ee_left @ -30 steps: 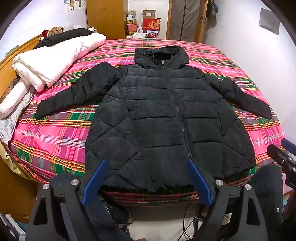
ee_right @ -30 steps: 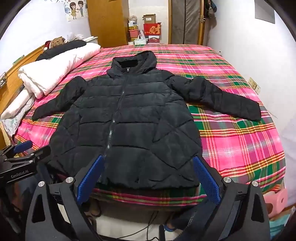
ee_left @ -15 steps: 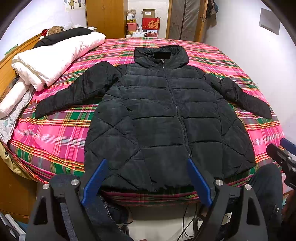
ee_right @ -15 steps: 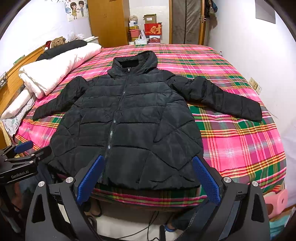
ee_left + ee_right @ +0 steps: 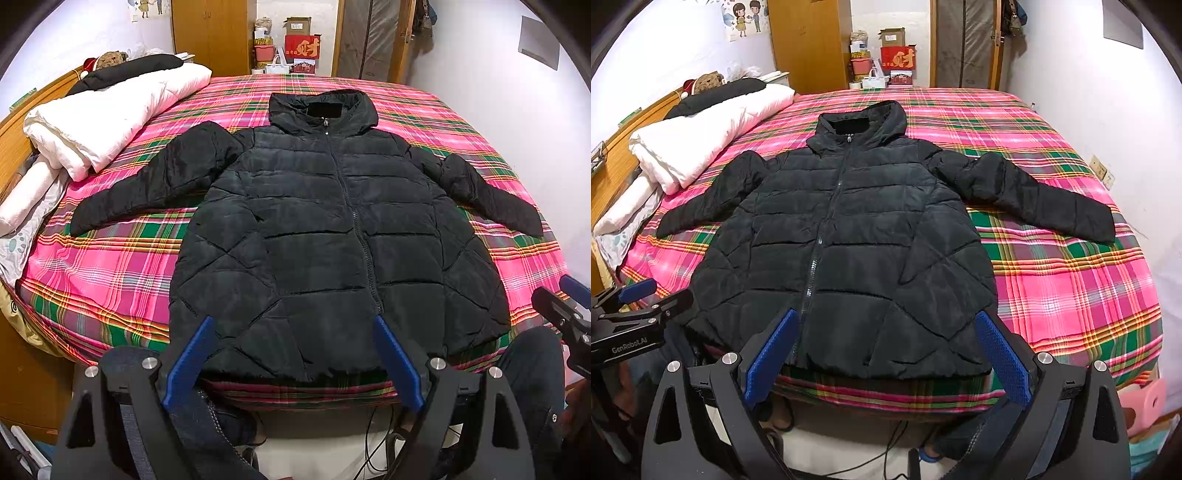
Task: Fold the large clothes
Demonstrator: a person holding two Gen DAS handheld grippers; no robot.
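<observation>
Black puffer jacket (image 5: 325, 236) spread flat, both grippers poised at its hem.

The zipped, hooded jacket lay face-up on the plaid bedspread (image 5: 1063, 280), sleeves stretched out to either side, apparently so that each could be folded inward. The left gripper (image 5: 291, 354) and right gripper (image 5: 886, 347) hovered just short of the hem, jaws wide apart and holding nothing, seemingly ready for a first grasp ahead.

"GenRobot.AI" is printed in white on the left gripper (image 5: 639, 293), seen left of the right gripper. Far ahead, a red box (image 5: 898, 57) bears the gold character "财".
</observation>
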